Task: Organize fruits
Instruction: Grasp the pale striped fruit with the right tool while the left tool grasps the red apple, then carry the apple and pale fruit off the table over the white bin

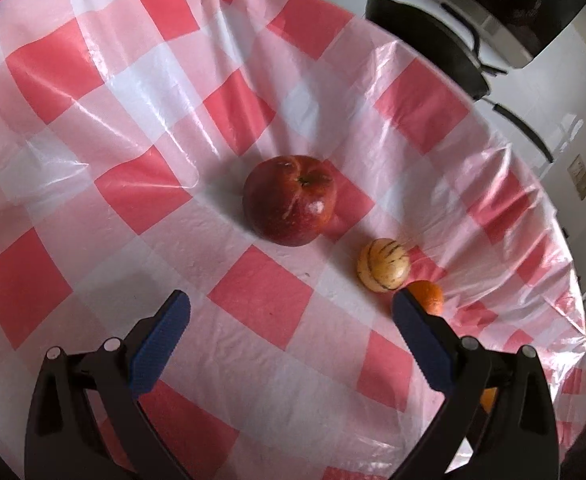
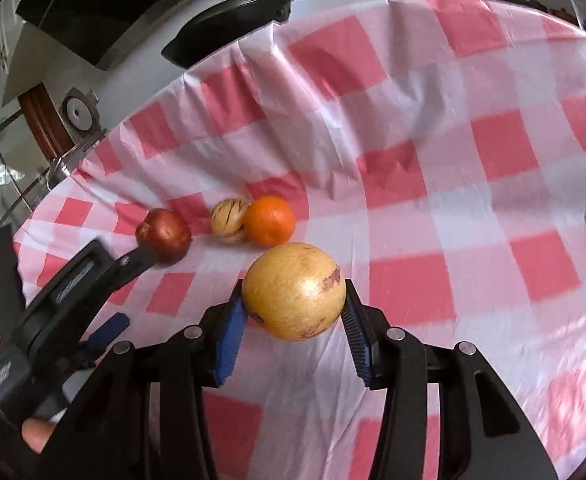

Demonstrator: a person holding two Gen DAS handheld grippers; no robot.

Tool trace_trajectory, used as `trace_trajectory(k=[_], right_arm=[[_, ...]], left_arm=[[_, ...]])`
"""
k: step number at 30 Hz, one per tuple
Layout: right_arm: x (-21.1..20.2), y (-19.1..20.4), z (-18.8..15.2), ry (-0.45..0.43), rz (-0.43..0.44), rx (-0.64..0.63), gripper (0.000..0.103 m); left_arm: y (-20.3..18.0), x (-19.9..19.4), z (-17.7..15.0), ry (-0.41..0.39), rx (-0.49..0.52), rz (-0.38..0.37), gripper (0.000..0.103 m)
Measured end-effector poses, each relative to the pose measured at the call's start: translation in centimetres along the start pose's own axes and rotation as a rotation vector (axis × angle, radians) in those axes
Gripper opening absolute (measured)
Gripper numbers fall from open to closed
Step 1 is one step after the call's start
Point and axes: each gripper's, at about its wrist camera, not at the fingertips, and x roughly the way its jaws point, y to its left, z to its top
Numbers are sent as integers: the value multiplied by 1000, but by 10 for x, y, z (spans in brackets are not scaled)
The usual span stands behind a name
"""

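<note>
A red apple lies on the red-and-white checked tablecloth, ahead of my open, empty left gripper. A small pale striped fruit and an orange lie to its right, the orange partly behind my right fingertip. In the right wrist view my right gripper is shut on a yellow round fruit, held above the cloth. Beyond it lie the orange, the striped fruit and the red apple. The left gripper shows at the left, near the apple.
A black pan sits past the table's far edge on a white surface; it also shows in the right wrist view. The tablecloth is wrinkled and bunched along its far edge. A dark appliance stands behind.
</note>
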Motion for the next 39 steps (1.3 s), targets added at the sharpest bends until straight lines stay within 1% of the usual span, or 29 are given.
trace_trajectory(k=[2,4,7,10,12,13,14,15,16,17,18,19,21,23,24,27,34,39], right_arm=[[-5,-9,-1,10,25,18,46],[-2,-16,4,26,37,52,46],[-3,-16,7,32,52,51,46],[0,-14,6,42,58,46,46],[2,-13,5,49,58,44,46],[2,-12,5,51,60,42,46],[3,-13,5,52,60,41,46],[4,-12,5,55,61,42,46],[3,-12,5,55,62,43,46],[4,-12,4,57,62,43,46],[4,-12,4,59,63,41,46],[4,-12,4,60,63,41,46],[4,-12,4,59,63,42,46],[4,-12,4,56,66,44,46],[4,-13,3,55,70,46,46],[4,-14,3,56,77,48,46],[4,-17,3,50,95,57,46],[5,-18,3,53,109,55,46]], left_arm=[[-1,7,10,-1,30,44,101],[-4,19,22,21,77,83,101],[-8,39,39,54,119,110,100],[-20,57,52,63,203,149,97],[-24,67,58,74,228,156,94],[-27,74,61,91,242,163,87],[-29,82,64,114,257,169,78],[-30,86,65,126,271,176,77],[-33,88,66,124,290,179,72],[-34,89,66,123,303,181,71],[-36,88,66,121,314,177,68],[-39,87,65,114,323,181,67],[-39,85,65,111,314,168,66],[-33,77,67,87,286,150,66],[-26,71,65,77,280,145,66],[-23,60,61,59,275,144,66],[-14,40,51,50,229,118,66],[-9,21,41,49,248,118,66]])
